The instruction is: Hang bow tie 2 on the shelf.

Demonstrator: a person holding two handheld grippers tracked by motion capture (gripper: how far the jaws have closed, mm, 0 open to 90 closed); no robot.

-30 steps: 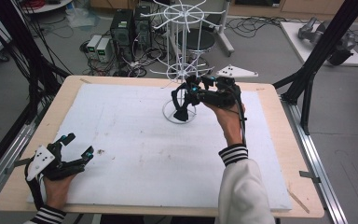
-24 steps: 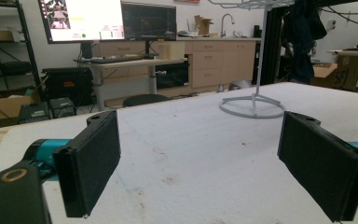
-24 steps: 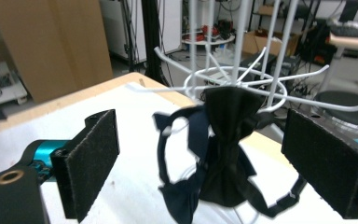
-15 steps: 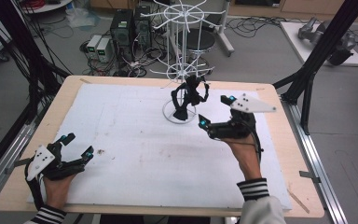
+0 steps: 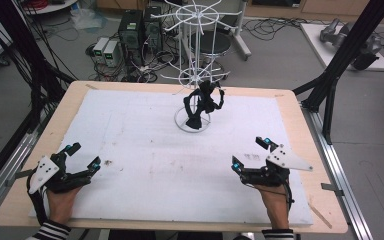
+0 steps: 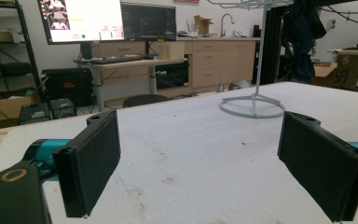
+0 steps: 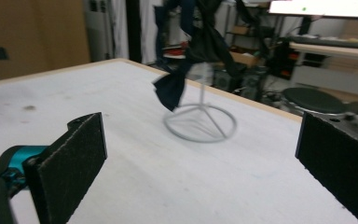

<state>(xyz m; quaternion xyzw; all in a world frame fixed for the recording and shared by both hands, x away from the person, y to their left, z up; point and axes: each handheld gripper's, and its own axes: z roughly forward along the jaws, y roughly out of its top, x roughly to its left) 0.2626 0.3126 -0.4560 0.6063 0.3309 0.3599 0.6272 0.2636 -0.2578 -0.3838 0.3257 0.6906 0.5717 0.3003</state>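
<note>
A: What carries everything?
B: A wooden table (image 5: pixel 300 107), topped by a white foam sheet (image 5: pixel 145 150) that leaves the wood bare at the edges.
A: What stands on the sheet?
B: A white wire rack (image 5: pixel 196 60), its ring base at the far middle.

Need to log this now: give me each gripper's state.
Left gripper: open, holding nothing.
Right gripper: open, holding nothing; its jaws have just been opening, and the dark cloth hangs on the rack.
</note>
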